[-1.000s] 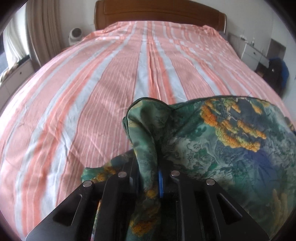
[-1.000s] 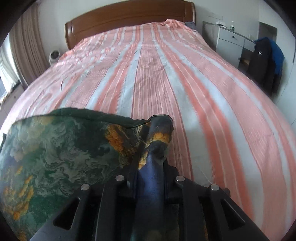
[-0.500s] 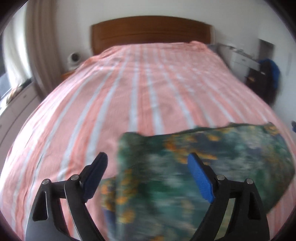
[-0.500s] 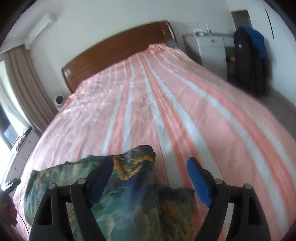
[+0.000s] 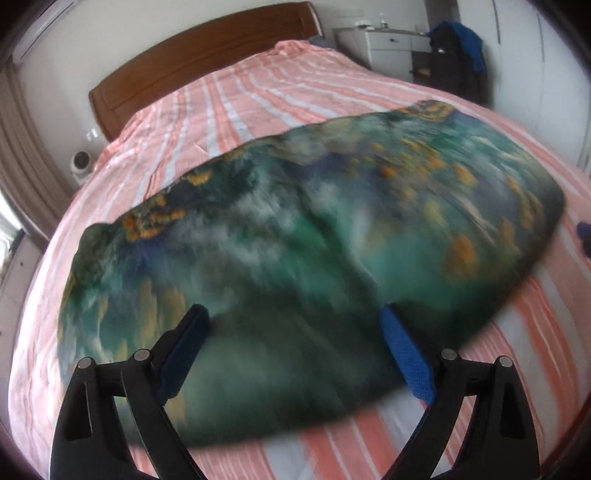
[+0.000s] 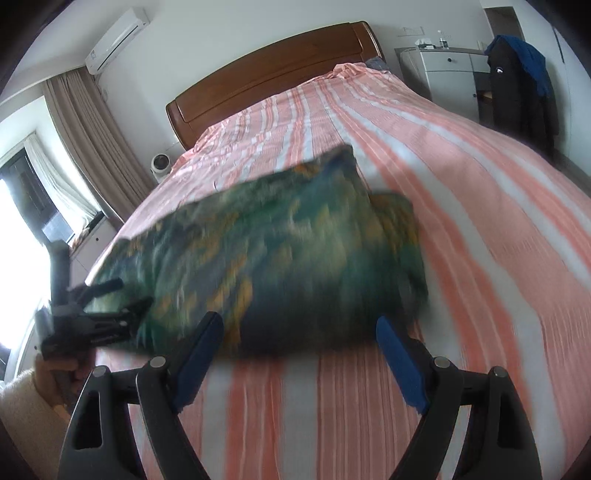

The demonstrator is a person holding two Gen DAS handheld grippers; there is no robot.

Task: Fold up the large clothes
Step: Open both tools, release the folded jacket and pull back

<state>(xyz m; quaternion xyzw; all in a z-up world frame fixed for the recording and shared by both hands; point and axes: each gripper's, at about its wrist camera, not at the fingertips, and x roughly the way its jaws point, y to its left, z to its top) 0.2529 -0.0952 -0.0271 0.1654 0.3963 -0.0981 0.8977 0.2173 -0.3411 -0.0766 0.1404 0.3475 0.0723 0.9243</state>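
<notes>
Green patterned garment lies folded over on the bed. Left gripper opening, right gripper released, both empty. Further folds likely remain.

a home bedroom: a striped bed with wooden headboard, curtains, wall air conditioner, white dresser.

Striped bed, wooden headboard, curtains, white dresser.
</notes>
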